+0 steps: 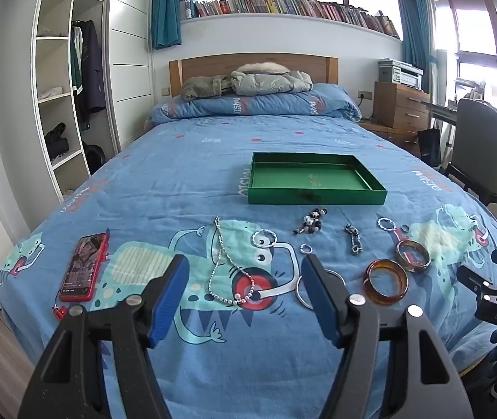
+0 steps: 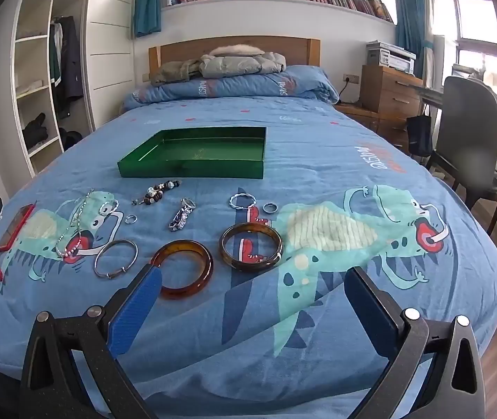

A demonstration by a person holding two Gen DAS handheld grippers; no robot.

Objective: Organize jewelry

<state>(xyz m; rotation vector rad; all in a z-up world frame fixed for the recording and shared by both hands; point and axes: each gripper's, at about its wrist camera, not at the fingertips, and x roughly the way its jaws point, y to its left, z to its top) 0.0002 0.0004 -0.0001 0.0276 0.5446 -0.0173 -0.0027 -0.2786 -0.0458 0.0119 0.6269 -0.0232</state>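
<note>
A green tray point(image 1: 318, 197) point(image 2: 192, 171) sits open on the blue bedspread. In front of it lie a pearl necklace point(image 1: 221, 265) point(image 2: 70, 234), a silver bangle point(image 1: 303, 296) point(image 2: 116, 258), two amber bangles point(image 1: 386, 281) point(image 1: 414, 255) point(image 2: 185, 269) point(image 2: 250, 246), a beaded bracelet point(image 1: 311, 223) point(image 2: 159, 190), a chain piece point(image 1: 353, 239) point(image 2: 182, 216) and small silver rings point(image 1: 306, 248) point(image 2: 270, 207). My left gripper point(image 1: 245, 272) is open above the necklace. My right gripper point(image 2: 252, 279) is open, empty, near the amber bangles; it shows in the left wrist view point(image 1: 492, 279).
A red phone point(image 1: 82, 267) point(image 2: 14, 227) lies at the bed's left edge. Folded quilt and jackets point(image 1: 266, 80) lie by the headboard. A grey chair point(image 2: 472, 139) and wooden drawers point(image 2: 388, 90) stand to the right, a wardrobe point(image 1: 63, 104) to the left.
</note>
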